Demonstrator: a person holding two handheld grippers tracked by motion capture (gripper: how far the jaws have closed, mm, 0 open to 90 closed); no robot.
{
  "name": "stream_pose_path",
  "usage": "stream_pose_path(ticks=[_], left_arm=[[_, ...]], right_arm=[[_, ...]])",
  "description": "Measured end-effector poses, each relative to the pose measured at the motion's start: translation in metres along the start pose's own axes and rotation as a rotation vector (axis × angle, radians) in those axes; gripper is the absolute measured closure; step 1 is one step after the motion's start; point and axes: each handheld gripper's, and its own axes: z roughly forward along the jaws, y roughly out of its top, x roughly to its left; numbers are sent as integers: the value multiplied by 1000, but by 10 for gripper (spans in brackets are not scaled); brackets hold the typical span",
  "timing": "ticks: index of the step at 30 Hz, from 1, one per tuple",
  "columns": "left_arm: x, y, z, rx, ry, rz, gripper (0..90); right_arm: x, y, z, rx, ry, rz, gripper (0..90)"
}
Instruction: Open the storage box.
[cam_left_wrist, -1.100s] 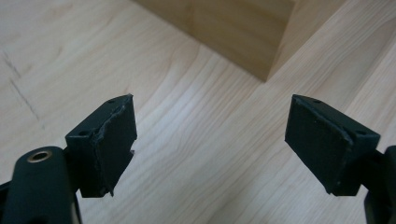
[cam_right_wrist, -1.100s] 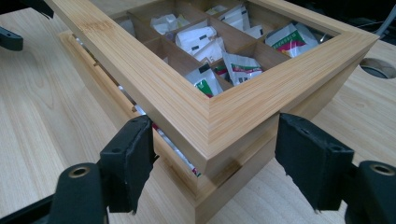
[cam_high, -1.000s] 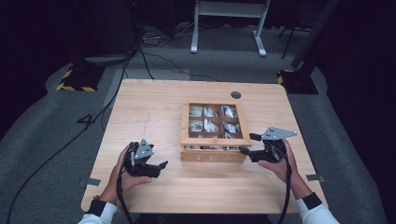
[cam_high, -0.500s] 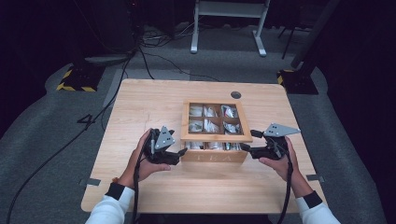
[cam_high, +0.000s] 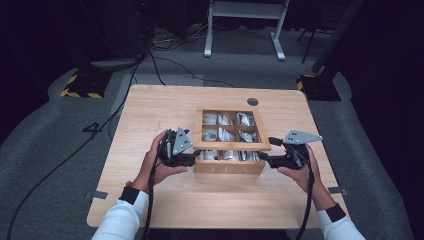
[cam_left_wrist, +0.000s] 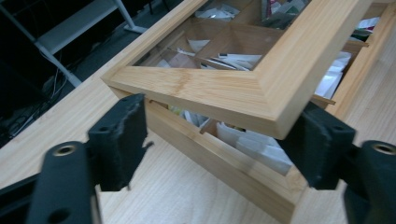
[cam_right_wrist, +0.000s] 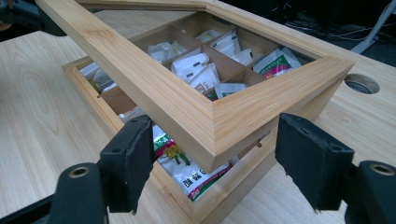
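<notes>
Two front corners of the tea box's glass-paned lid (cam_high: 231, 146) are framed by the grippers, one at each side. The wooden tea box (cam_high: 229, 167) stands at the middle of the table (cam_high: 150, 110), its lid raised slightly off the base at the front. At the left gripper (cam_left_wrist: 219, 140) the near lid corner lies between the pads, which have just been closing; no pad is clearly pressed on the wood. At the right gripper (cam_right_wrist: 217, 163) the jaws are spread, the corner between them untouched. Both hands are held low and level, pointing inward at the box.
</notes>
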Motion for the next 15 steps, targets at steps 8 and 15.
stream_pose_path(ticks=[8,15], left_arm=[[2,15,1,-39,13,30,283],[2,21,7,-45,32,45,312]], right_arm=[[-3,8,-5,-45,-3,20,316],[-6,10,-12,-53,-6,23,385]])
